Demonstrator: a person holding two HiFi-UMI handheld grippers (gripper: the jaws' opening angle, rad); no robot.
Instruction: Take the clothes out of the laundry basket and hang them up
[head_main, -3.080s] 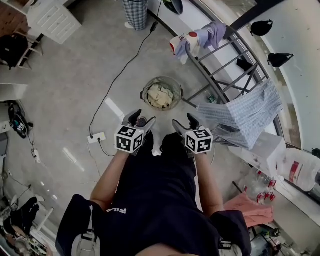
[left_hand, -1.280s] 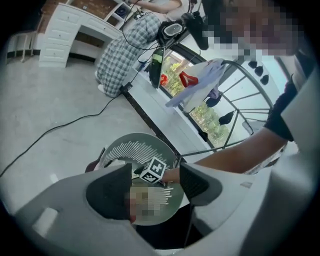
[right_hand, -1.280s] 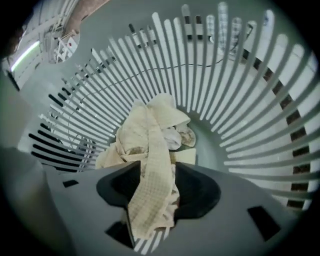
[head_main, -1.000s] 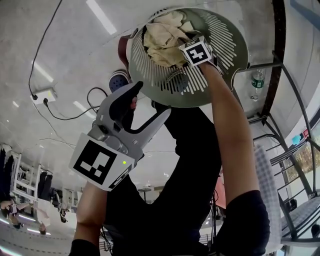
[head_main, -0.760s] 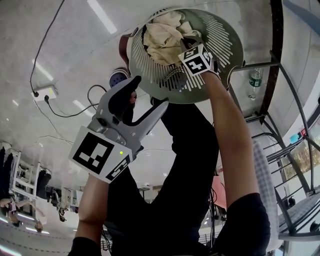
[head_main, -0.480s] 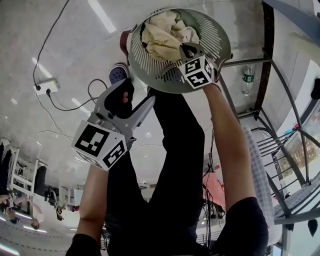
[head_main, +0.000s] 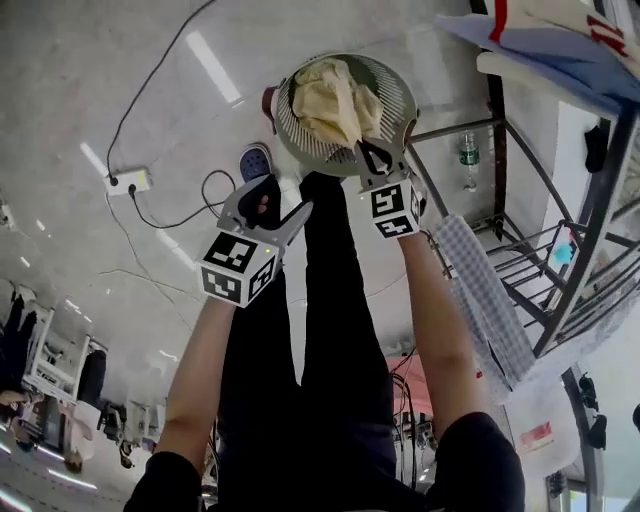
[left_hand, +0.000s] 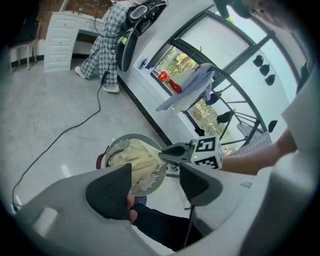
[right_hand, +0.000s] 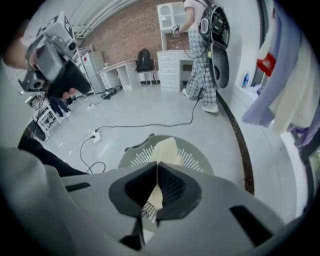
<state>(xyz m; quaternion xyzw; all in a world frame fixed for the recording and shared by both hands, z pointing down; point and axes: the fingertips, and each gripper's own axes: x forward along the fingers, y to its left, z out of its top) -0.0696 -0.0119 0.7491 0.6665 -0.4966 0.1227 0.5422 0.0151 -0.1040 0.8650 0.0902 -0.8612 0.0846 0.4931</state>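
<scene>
A round slatted laundry basket (head_main: 398, 98) stands on the floor with a cream garment (head_main: 335, 100) in it. My right gripper (head_main: 372, 156) is just above the basket's near rim, shut on a fold of that garment. In the right gripper view the cream garment (right_hand: 165, 149) rises in a peak from the basket (right_hand: 200, 161) into the closed jaws of the right gripper (right_hand: 157, 167). My left gripper (head_main: 285, 200) hangs to the left of the basket, open and empty. The left gripper view looks past the left gripper (left_hand: 155, 185) at the basket (left_hand: 116, 148), the garment (left_hand: 134, 159) and the right gripper (left_hand: 170, 152).
A metal drying rack (head_main: 520, 235) stands to the right with a blue checked cloth (head_main: 485, 295) and other clothes (head_main: 545, 45) on it. A water bottle (head_main: 467, 150) lies beside it. A power strip (head_main: 130, 182) and a cable (head_main: 170, 60) lie on the floor to the left.
The right gripper's jaws have closed on the cream garment and lifted away from the basket with a fold of it. Both grippers now sit higher above the basket. The left gripper stays open.
</scene>
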